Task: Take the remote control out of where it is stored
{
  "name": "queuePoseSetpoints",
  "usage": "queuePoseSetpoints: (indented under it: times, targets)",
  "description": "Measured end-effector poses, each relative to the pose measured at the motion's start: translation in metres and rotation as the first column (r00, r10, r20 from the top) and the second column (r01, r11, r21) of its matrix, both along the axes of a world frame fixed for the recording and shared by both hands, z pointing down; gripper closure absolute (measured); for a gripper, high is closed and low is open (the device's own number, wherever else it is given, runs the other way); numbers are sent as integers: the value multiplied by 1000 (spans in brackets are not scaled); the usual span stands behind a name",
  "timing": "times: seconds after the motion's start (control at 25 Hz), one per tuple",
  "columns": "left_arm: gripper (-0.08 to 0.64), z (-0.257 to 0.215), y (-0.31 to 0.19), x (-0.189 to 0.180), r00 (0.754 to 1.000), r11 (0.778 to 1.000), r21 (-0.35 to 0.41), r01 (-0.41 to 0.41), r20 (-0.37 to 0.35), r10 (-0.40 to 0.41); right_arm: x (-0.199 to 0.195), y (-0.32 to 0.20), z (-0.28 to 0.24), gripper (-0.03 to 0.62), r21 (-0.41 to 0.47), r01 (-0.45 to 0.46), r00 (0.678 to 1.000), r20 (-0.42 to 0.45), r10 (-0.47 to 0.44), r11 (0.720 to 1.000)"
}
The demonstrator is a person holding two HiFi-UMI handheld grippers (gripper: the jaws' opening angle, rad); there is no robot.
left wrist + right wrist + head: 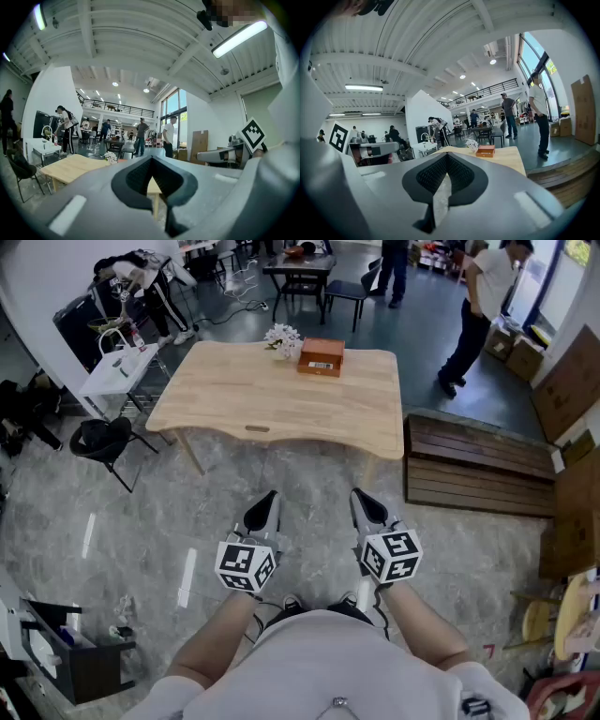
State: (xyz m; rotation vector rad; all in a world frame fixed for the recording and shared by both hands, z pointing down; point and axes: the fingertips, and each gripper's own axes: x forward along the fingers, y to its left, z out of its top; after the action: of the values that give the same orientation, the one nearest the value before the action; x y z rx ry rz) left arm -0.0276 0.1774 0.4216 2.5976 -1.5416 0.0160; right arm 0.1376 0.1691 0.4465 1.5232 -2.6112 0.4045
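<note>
No remote control shows in any view. A shut orange-brown box (321,357) lies at the far edge of a light wooden table (272,399), beside a small bunch of white flowers (282,338). The right gripper view has the box (486,150) small and far off. I stand on the floor a good step short of the table. My left gripper (265,505) and right gripper (366,502) are held side by side close to my body, pointing at the table. Both are shut with nothing between the jaws, as seen in the left gripper (151,161) and right gripper (446,157) views.
A dark wooden bench (478,465) sits right of the table, and cardboard panels (572,381) lean beyond it. A black chair (105,439) and a white side table (120,368) stand to the left. A person (473,306) stands at the back right, others further back.
</note>
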Motion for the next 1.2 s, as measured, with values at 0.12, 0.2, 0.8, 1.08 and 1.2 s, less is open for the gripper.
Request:
queuePoseSetpoints:
  times: [0.12,0.2,0.8,1.08,1.2]
  targets:
    - [560,1,0,-3,1000,1000,0,0,-1,0,-5,1,-3,566,15,4,1000,7,-4,1000]
    - [559,1,1,-6,1000,1000,-2,2,-1,-2,-8,1,-5,566,23,8,1000,6,-9,1000]
    - [560,10,4,-31,1000,1000,-22,21,-2,-21,-27,-2,3,565,-9,-5,1000,12,5,1000]
    - [558,17,2,-52,1000,999,-40,19,-8,-19,-44,-6,12,565,-41,-32,999,3,32,999]
    - [560,20,2,-64,1000,999,-47,13,-12,-13,-55,-7,13,565,-43,-38,999,-3,38,998]
